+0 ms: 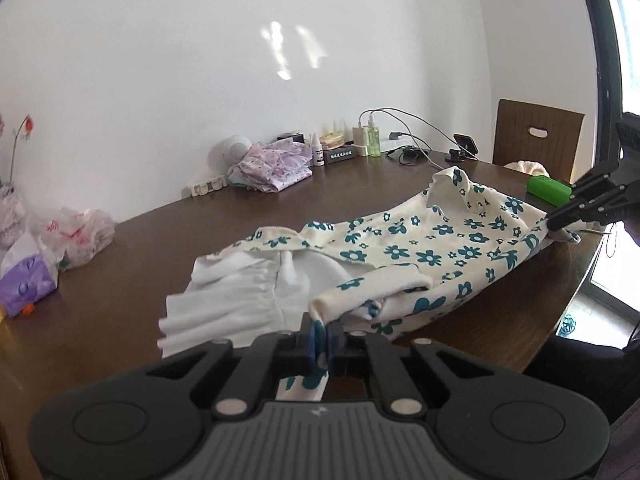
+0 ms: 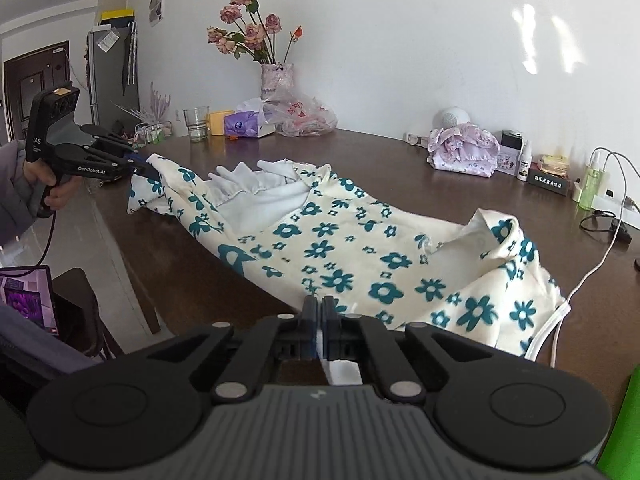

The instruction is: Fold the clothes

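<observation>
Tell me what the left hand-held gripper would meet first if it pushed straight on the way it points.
The floral garment it already pinches: the left hand-held gripper is shut on its edge, and the white frilled part lies directly ahead. Beyond that, probably bare table, though depth is unclear.

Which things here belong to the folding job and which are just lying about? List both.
Part of the job:
- floral garment, pinched at its near edge
- left tool, shut on it
- right tool, shut on it

Lying about:
- pink crumpled cloth
- vase of roses
- drinking glass
- plastic bags
- green bottle
- white cable
</observation>
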Demonstrator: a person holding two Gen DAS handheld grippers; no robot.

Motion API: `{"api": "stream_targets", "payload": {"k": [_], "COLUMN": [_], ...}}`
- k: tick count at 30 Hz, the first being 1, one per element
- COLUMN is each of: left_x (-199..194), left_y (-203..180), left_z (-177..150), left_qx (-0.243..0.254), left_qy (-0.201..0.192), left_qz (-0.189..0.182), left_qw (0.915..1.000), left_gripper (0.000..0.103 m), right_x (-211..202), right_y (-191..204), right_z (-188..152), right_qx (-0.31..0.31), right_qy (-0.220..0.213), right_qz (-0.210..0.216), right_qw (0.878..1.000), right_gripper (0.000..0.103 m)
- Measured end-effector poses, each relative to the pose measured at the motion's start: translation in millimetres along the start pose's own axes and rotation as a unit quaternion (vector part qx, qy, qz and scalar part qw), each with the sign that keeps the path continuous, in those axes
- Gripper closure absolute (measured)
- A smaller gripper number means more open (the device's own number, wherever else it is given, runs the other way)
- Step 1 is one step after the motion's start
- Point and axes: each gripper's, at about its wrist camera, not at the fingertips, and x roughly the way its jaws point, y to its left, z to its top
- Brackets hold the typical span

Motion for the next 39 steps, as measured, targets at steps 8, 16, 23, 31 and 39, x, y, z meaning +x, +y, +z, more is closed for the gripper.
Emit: {"api": "stream_targets", "payload": {"k": [8, 16, 23, 31, 39], "left_x": [106.9, 57.7, 87.4, 90.1, 44.5], "left_y": [40.1, 38.2, -3.0, 12.3, -11.6], "left_z": [47.9, 17.3, -7.9, -12.0, -37.3], "left_qx": [0.060, -0.016, 0.090, 0.081, 0.047], "left_qy": [0.078, 0.026, 0.063, 0.088, 0.091], "left_qz": [0.029, -0.067, -0.065, -0.091, -0.071], "left_qw": [0.9947, 0.9973, 0.9918, 0.9886, 0.9922], "left_gripper": [0.084, 0.031, 0.033, 0.095, 0.084], "right_x": [87.4, 69.6, 92.6, 79.6, 45.1], "right_y": [-27.6, 14.2, 3.8, -16.5, -18.7], "right_z": [36.5, 27.1, 2.5, -12.6, -30.7], "right_qx": [-0.019, -0.034, -0.022, -0.001, 0.004], "right_qy": [0.076, 0.009, 0.044, 0.025, 0.037], "right_qz": [-0.165, -0.007, 0.006, 0.052, 0.073], "right_qw": [0.983, 0.999, 0.999, 0.998, 0.997], "right_gripper": [0.095, 0.061, 0.070, 0.098, 0.099]}}
